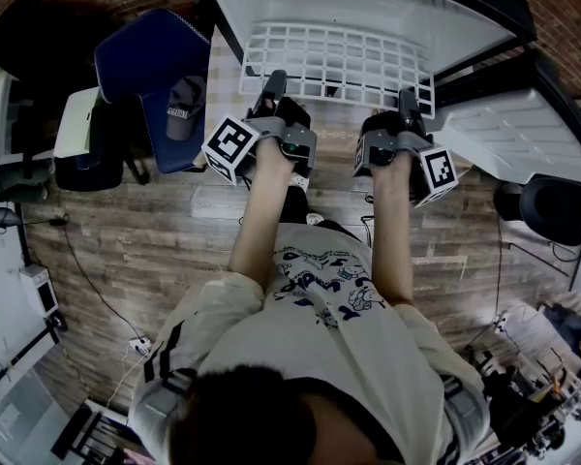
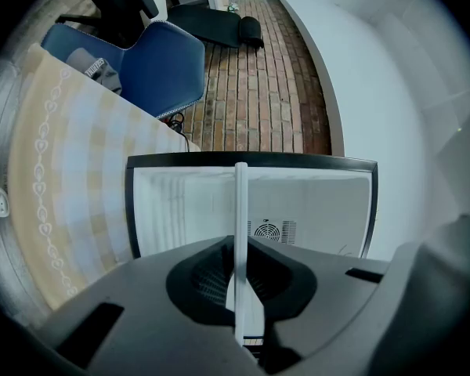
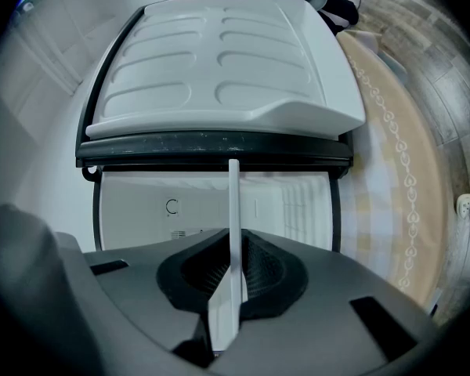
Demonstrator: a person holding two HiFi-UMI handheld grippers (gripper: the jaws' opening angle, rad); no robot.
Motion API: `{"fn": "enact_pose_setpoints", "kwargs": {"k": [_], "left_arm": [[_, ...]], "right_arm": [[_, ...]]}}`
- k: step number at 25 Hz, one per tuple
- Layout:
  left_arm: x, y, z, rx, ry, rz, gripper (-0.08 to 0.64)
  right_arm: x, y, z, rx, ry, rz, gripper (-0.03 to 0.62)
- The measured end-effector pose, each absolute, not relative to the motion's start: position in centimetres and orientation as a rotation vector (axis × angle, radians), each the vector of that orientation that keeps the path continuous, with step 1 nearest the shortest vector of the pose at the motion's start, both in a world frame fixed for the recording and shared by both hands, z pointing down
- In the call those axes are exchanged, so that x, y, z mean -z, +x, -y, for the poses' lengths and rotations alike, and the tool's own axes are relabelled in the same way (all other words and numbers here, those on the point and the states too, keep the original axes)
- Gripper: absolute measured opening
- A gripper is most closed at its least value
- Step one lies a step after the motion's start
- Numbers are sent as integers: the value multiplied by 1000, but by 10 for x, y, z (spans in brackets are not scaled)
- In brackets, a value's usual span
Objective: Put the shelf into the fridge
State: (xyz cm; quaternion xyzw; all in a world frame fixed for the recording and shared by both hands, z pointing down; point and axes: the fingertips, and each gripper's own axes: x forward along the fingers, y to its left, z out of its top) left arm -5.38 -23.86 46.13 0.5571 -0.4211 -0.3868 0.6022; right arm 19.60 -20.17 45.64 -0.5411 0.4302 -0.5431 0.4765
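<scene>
The white wire shelf [image 1: 339,61] hangs level in front of the open fridge [image 1: 368,3], its far edge at the opening. My left gripper [image 1: 271,87] is shut on the shelf's near edge at the left, and my right gripper [image 1: 407,100] is shut on it at the right. In the left gripper view the shelf [image 2: 240,225] shows edge-on as a thin white bar between the jaws of the left gripper [image 2: 240,288], with the fridge's white inside [image 2: 313,202] behind. The right gripper view shows the same: shelf [image 3: 233,233], right gripper [image 3: 233,276], fridge cavity [image 3: 180,202].
The fridge door [image 1: 518,134] stands open to the right; its moulded liner [image 3: 219,61] fills the right gripper view. A blue chair [image 1: 150,66] with a cap [image 1: 182,109] stands left. A black chair [image 1: 552,206] is at the right. A beige patterned cloth [image 2: 55,178] hangs beside the fridge.
</scene>
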Motion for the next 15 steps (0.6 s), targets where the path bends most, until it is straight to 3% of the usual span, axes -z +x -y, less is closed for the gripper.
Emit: {"fn": "enact_pose_setpoints", "kwargs": {"k": [15], "left_arm": [[-465, -53, 248, 899, 1285, 975, 37]], "right_arm": [[-459, 197, 211, 1320, -1328, -1053, 49]]}}
